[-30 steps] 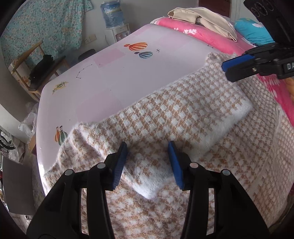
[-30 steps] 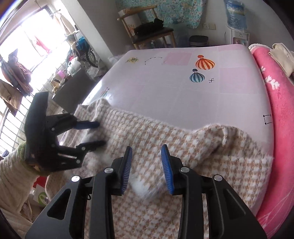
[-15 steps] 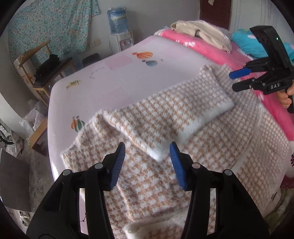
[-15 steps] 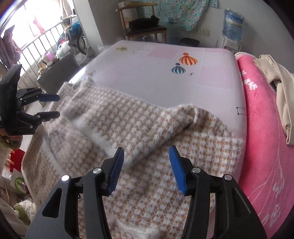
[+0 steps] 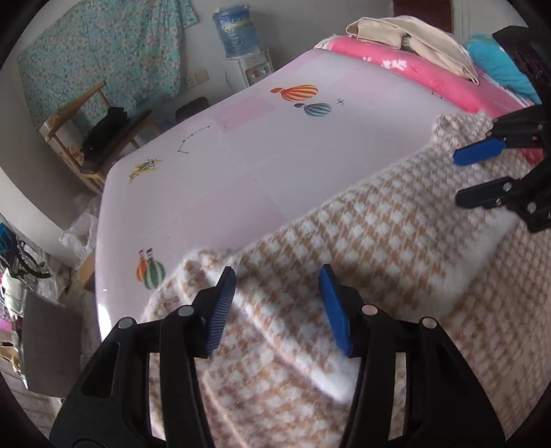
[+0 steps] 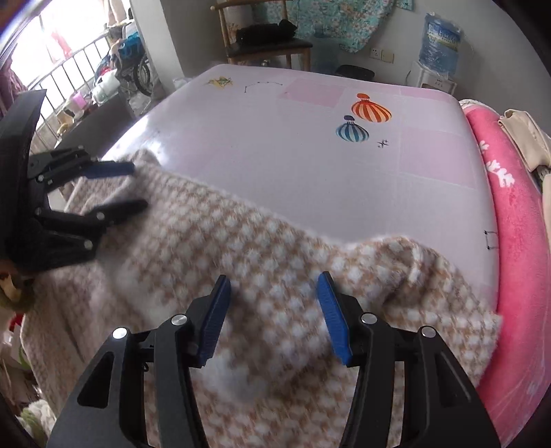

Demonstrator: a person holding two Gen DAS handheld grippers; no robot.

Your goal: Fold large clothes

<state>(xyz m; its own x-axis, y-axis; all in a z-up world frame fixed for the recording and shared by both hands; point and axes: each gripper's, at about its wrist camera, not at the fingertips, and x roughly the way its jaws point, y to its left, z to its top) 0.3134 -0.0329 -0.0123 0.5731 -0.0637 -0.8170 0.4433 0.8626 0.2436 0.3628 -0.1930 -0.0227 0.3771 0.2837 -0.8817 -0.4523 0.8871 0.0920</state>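
Note:
A large beige-and-white houndstooth knit garment lies spread on the bed, with a folded part showing a fuzzy white edge. My left gripper hovers open over the garment's left part, with cloth below the pads but not pinched. It shows from the side in the right wrist view as the left gripper. My right gripper is open above the garment near its right corner. From the left wrist view the right gripper is also open.
The bed has a pale pink sheet printed with balloons, and its left edge drops to the floor. A pink blanket with a beige garment on it runs along the right. A wooden chair and water dispenser stand beyond.
Both grippers drew back from the garment half a second ago, then came in close over it again. The right gripper's jaws stand wider than a second ago.

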